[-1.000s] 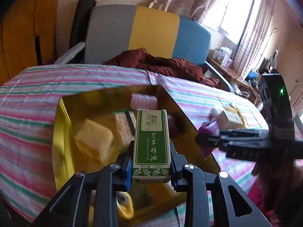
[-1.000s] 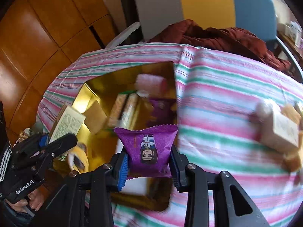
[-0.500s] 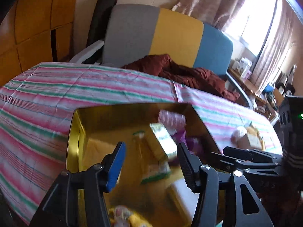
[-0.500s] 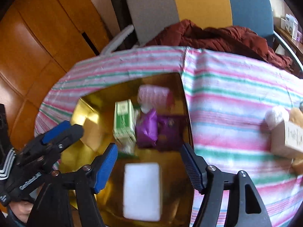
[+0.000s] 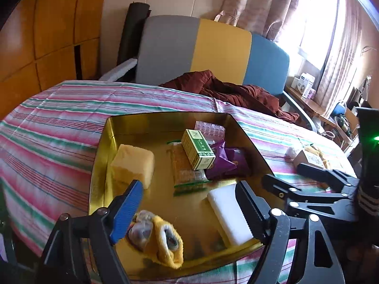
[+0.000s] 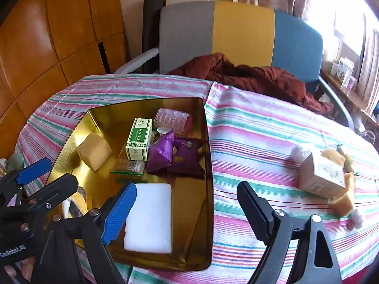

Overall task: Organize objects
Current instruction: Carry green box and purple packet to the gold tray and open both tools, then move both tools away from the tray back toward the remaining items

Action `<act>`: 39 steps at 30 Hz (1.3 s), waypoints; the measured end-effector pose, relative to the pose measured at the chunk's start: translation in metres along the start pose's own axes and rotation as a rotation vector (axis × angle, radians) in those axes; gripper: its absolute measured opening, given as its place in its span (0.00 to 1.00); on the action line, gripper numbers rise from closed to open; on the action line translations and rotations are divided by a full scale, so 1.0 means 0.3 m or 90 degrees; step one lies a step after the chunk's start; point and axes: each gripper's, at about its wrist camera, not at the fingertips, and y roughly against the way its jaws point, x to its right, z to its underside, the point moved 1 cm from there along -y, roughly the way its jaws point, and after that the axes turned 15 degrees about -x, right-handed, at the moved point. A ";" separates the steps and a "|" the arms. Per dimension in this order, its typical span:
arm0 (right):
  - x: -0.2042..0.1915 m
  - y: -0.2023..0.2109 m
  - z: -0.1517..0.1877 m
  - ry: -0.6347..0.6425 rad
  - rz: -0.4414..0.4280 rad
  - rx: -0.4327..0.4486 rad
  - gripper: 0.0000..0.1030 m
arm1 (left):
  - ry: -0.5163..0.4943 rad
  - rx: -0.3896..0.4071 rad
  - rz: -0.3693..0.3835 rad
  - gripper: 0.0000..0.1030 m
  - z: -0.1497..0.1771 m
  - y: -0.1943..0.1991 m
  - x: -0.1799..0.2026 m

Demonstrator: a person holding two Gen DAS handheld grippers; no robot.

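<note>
A gold tray (image 5: pixel 104 156) (image 6: pixel 209 165) lies on the striped tablecloth. Inside it rest a green and white box (image 5: pixel 197 149) (image 6: pixel 139 138), two purple snack packets (image 5: pixel 225 161) (image 6: pixel 175 153), a yellow sponge (image 5: pixel 132 165) (image 6: pixel 94 151), a white block (image 5: pixel 228 213) (image 6: pixel 149 215), a pink roller (image 6: pixel 171 119), a wrapped cracker pack (image 5: pixel 184 165) and a yellow cloth toy (image 5: pixel 161 239). My left gripper (image 5: pixel 188 210) hangs above the tray's near end, jaws opening, nothing between them. My right gripper (image 6: pixel 184 210) hovers over the tray's right rim, jaws opening, nothing between them.
To the right on the cloth (image 6: pixel 260 142) sit a beige carton (image 6: pixel 322 177), a white ball (image 6: pixel 302 152) and a yellow plush (image 6: pixel 343 196). A chair in grey, yellow and blue (image 6: pixel 239 30) with a dark red garment (image 6: pixel 248 75) stands behind the table.
Both grippers have opened. The green box dropped from the left one and the purple packet from the right one; both now lie in the tray. Both grippers tilted back.
</note>
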 end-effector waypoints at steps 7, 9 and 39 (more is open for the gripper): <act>0.046 0.066 0.051 -0.028 0.023 0.049 0.86 | -0.016 0.011 -0.046 0.83 0.046 0.022 0.025; 0.075 0.074 0.064 -0.040 0.028 0.052 0.86 | -0.022 0.013 -0.055 0.84 0.055 0.026 0.034; 0.462 0.727 0.228 -0.193 0.117 0.468 1.00 | -0.081 0.014 -0.047 0.88 0.088 0.042 0.153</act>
